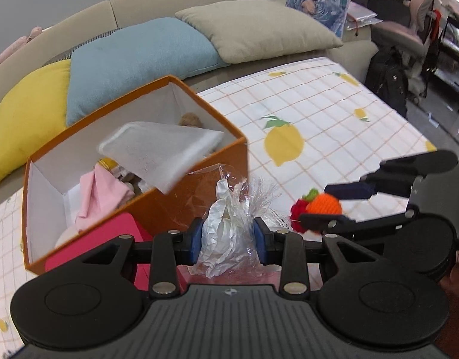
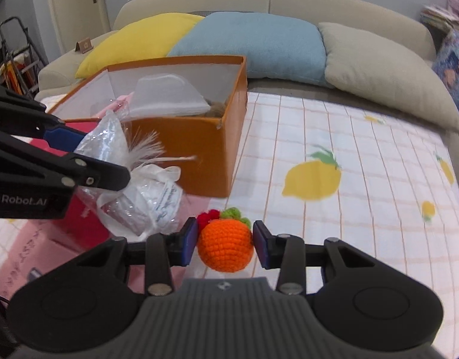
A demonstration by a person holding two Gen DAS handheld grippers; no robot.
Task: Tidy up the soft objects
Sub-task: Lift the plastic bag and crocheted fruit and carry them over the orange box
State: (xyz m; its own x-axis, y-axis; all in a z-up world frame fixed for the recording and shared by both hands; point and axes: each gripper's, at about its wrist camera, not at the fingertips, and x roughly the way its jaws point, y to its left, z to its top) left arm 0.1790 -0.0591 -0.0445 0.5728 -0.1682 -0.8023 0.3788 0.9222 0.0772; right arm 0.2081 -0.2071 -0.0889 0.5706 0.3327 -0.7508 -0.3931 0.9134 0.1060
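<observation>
My left gripper is shut on a crinkled clear plastic bag of white stuffing, held just in front of the orange box. In the right wrist view that bag hangs at the left, pinched by the left gripper. My right gripper is shut on an orange crocheted fruit with green and red tufts, lifted above the lemon-print cloth. The left wrist view shows the same fruit in the right gripper. The orange box holds a white pad and pink cloth.
A pink box lies against the orange box's near corner. Yellow, blue and beige cushions line the sofa behind the table. A dark bag and a chair stand off the table's right side.
</observation>
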